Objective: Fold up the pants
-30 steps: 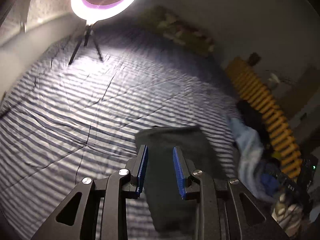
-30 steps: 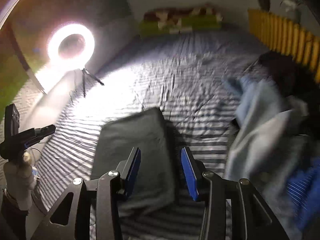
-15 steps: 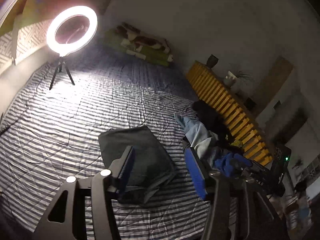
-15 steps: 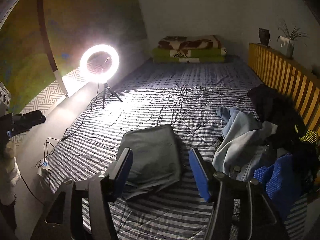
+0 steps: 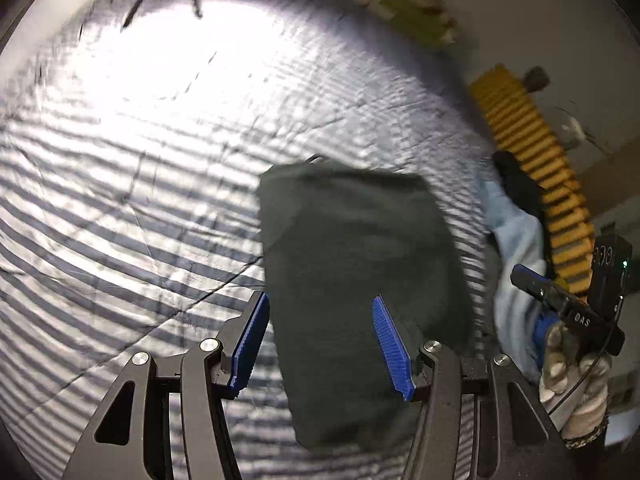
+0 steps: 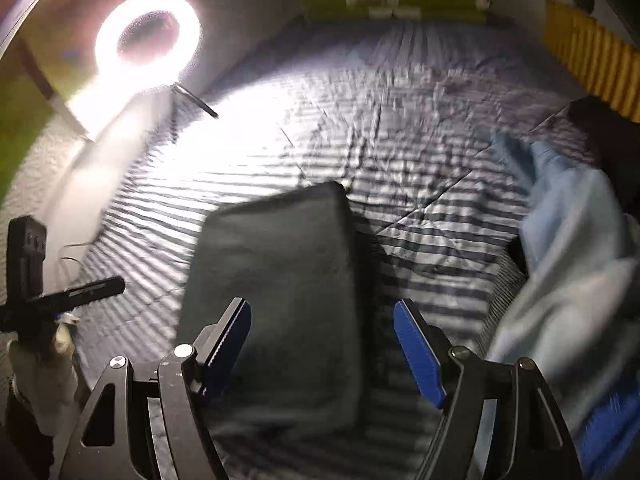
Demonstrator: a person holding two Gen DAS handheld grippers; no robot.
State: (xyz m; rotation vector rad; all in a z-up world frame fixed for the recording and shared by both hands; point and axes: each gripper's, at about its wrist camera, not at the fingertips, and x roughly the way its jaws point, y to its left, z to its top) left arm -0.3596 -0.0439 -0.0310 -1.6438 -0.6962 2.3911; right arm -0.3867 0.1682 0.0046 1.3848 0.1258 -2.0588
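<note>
We hold the left gripper (image 5: 322, 344) and right gripper (image 6: 322, 350) spread wide and empty above the folded pants (image 6: 280, 300) on the bedspread (image 6: 420, 160), where a careless pinch might unfold them or snag the clothes pile (image 6: 568, 248) just beside the pants.

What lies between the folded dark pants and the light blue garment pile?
In the right wrist view, only bare striped bedcover separates the folded dark pants from the light blue garment pile.

White letters "DAS" stand on the black bar of the right claw (image 5: 568, 312); nothing else is legible.
</note>
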